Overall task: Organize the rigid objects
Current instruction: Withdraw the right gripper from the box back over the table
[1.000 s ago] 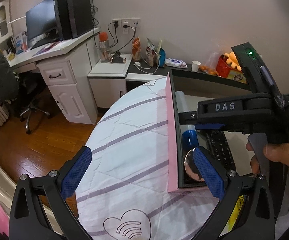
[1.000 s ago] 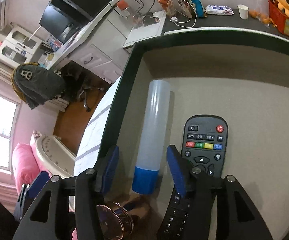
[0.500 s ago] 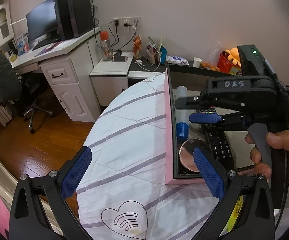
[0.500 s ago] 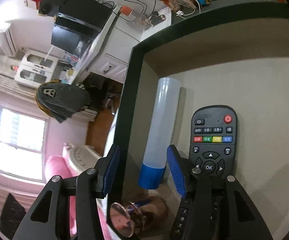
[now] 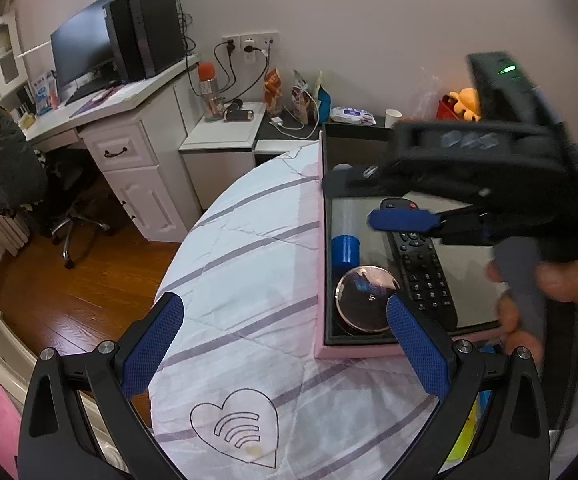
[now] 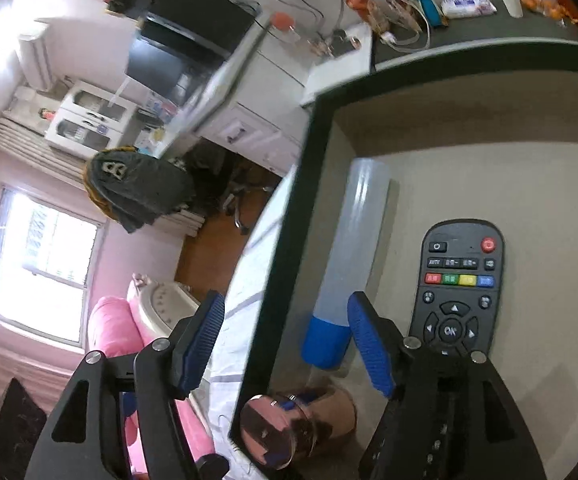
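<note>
A: Panel, right wrist view: the right gripper [image 6: 285, 332] stands above the near left corner of the box [image 6: 295, 216]; its jaws have just been opening and now stand apart, holding nothing; the blue cap end of the tube [image 6: 353, 256] shows in the gap between them, untouched by either pad.

B: And where do the task's things lie?

A: All inside the box; the tube lies along the left wall, the remote control [image 6: 459, 284] just beside it on the right, the round mirror [image 6: 269, 432] at the near corner below the cap.

B: The step in hand?

A: By judgement, a release just made; to finish well, lift the open jaws straight up and clear of the cap, so that neither pad nudges the tube against the remote.

B: The other hand?

A: Left wrist view: the left gripper [image 5: 285, 344] hovers over the striped quilt [image 5: 249, 264] at the pink outer edge of the box, jaws wide apart and empty.

B: What cannot be read?

A: The right gripper's body, motion-blurred in the left view, covers the tube's middle and the far part of the box; the remote's lower half sits behind the right finger [image 6: 369, 344]; the person's hand [image 5: 545, 292] is blurred; the mirror's base is unclear.
</note>
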Demonstrator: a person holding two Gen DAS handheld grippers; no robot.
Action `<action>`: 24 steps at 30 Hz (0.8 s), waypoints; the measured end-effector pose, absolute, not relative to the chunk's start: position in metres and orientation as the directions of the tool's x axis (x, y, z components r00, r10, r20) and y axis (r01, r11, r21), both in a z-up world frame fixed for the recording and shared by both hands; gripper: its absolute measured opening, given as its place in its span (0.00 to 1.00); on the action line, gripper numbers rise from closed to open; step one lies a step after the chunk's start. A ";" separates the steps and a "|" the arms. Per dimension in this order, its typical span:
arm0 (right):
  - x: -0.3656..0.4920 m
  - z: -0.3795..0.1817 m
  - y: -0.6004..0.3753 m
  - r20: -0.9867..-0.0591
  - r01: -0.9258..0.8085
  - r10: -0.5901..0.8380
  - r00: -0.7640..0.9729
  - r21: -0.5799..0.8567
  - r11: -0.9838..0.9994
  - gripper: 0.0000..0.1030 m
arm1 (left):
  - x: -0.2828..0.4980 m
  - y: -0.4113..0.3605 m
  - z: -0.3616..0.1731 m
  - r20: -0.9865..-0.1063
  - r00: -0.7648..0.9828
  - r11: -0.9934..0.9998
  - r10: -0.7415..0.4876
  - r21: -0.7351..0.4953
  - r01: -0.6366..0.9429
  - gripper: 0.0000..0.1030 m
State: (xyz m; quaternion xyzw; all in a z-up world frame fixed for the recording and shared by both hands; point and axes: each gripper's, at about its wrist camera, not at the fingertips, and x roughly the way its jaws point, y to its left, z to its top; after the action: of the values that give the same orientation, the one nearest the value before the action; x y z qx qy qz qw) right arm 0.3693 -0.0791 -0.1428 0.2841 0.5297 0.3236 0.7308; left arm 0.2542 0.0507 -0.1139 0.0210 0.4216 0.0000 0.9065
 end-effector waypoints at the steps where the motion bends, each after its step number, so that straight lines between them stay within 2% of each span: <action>1: 0.364 -0.137 -0.086 -0.574 -0.180 0.782 0.243 0.765 0.618 0.64 | 0.252 0.049 -0.112 -0.762 0.648 0.999 0.020 0.042 0.018 1.00; 4: 0.344 -0.111 -0.108 -0.593 -0.206 0.735 0.329 0.714 0.669 0.64 | 0.242 0.044 -0.105 -0.749 0.662 0.999 0.011 0.041 0.029 1.00; 5: 0.335 -0.100 -0.117 -0.607 -0.211 0.704 0.368 0.683 0.699 0.67 | 0.237 0.042 -0.102 -0.744 0.668 0.999 0.010 0.041 0.031 1.00; 6: 0.327 -0.091 -0.124 -0.616 -0.213 0.679 0.400 0.658 0.723 0.76 | 0.232 0.040 -0.100 -0.740 0.672 0.999 0.008 0.041 0.033 1.00; 7: 0.316 -0.081 -0.134 -0.631 -0.211 0.642 0.434 0.622 0.754 0.79 | 0.227 0.038 -0.098 -0.736 0.677 0.999 0.007 0.041 0.035 1.00; 11: 0.261 -0.050 -0.158 -0.711 -0.201 0.438 0.550 0.397 0.896 0.79 | 0.206 0.028 -0.093 -0.727 0.687 0.998 -0.004 0.037 0.045 1.00; 17: 0.186 -0.038 -0.187 -0.726 -0.158 0.265 0.635 0.215 0.964 0.80 | 0.170 0.009 -0.082 -0.709 0.704 0.997 -0.047 0.014 0.080 1.00; 24: 0.139 -0.040 -0.213 -0.738 -0.110 0.182 0.649 0.146 0.983 0.80 | 0.133 -0.016 -0.066 -0.675 0.735 0.994 -0.065 0.025 0.111 1.00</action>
State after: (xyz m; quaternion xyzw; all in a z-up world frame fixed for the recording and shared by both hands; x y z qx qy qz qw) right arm 0.1388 -0.2129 -0.0399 0.0440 0.4109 0.0805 0.9070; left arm 0.1331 -0.0156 -0.0658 0.0315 0.3608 -0.0474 0.9309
